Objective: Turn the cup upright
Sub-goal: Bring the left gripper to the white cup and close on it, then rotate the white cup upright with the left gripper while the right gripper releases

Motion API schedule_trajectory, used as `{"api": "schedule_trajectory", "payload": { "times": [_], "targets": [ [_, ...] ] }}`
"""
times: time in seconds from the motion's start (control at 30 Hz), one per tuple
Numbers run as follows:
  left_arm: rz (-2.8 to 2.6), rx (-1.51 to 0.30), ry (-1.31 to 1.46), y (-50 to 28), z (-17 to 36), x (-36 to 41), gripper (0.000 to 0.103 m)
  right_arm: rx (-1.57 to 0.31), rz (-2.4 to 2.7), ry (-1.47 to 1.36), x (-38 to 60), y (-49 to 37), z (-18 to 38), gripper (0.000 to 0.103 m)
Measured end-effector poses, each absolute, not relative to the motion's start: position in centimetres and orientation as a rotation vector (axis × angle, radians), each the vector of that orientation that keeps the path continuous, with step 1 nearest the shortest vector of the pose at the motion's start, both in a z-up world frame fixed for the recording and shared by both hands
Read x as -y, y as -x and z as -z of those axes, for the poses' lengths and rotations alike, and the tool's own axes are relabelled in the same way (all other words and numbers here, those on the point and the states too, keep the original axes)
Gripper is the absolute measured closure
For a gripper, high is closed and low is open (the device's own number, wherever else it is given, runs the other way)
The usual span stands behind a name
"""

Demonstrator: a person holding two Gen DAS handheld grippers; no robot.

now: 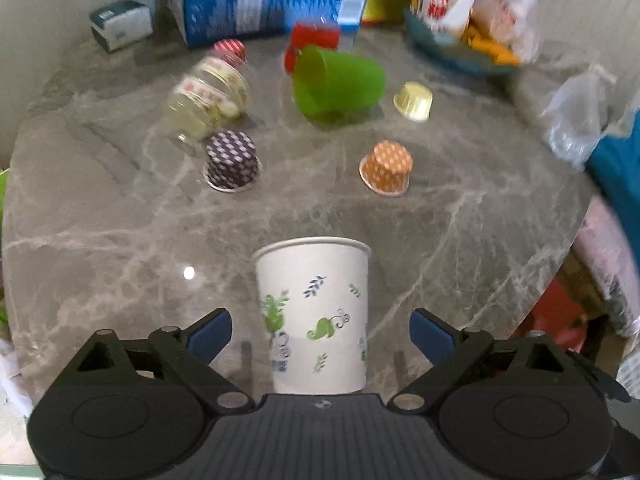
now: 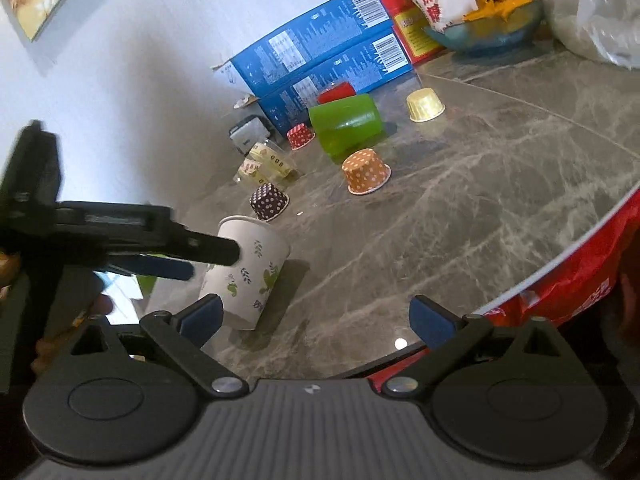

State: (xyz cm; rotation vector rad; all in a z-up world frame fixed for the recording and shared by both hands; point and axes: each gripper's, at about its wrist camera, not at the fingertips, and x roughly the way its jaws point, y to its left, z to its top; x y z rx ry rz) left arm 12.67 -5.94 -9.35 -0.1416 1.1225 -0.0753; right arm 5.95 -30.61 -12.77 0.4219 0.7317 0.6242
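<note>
A white paper cup with a green leaf print (image 1: 316,316) stands upright on the grey marble table (image 1: 460,248), rim up. My left gripper (image 1: 320,332) is open, its blue pads on either side of the cup with gaps on both sides. In the right wrist view the same cup (image 2: 250,268) stands at the left with the left gripper's black fingers (image 2: 216,250) around it. My right gripper (image 2: 316,318) is open and empty above the table's near edge, to the right of the cup.
A green cup (image 1: 336,80) lies on its side further back. Small upside-down paper cups are scattered: orange dotted (image 1: 388,166), purple (image 1: 232,160), yellow (image 1: 414,100), red (image 1: 230,50). A clear jar (image 1: 208,100) lies tipped. Blue boxes (image 1: 260,4) and a snack bowl (image 1: 464,52) line the back.
</note>
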Motion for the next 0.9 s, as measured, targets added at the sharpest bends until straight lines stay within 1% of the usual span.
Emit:
{"api": "schedule_trajectory", "payload": {
  "times": [0.17, 0.27, 0.37, 0.53, 0.6, 0.8, 0.9],
  "targets": [
    [-0.008, -1.2, 0.079, -14.5, 10.8, 7.1, 0.009, -0.712, -0.66, -0.472, 31.3, -5.5, 13.3, 0.003],
    [-0.057, -1.209, 0.071, -15.1, 11.1, 7.1, 0.012, -0.721, -0.683, -0.491, 31.5, -5.4, 14.0, 0.003],
    [-0.061, -1.22, 0.07, -15.7, 11.2, 7.4, 0.013, -0.742, -0.702, -0.506, 31.7, -5.5, 14.7, 0.003],
    [-0.078, -1.227, 0.048, -16.3, 11.3, 7.6, 0.022, -0.74, -0.728, -0.499, 31.6, -5.0, 14.7, 0.003],
    [-0.075, -1.222, 0.052, -16.3, 11.2, 7.5, 0.035, -0.739, -0.735, -0.491, 31.4, -4.9, 14.6, 0.003],
    [-0.06, -1.179, -0.007, -15.6, 10.4, 7.3, 0.036, -0.738, -0.74, -0.497, 30.7, -4.9, 14.7, 0.003],
    [0.057, -1.086, 0.026, -14.3, 9.3, 6.8, 0.036, -0.723, -0.738, -0.495, 30.5, -4.7, 14.4, 0.003]
  ]
}}
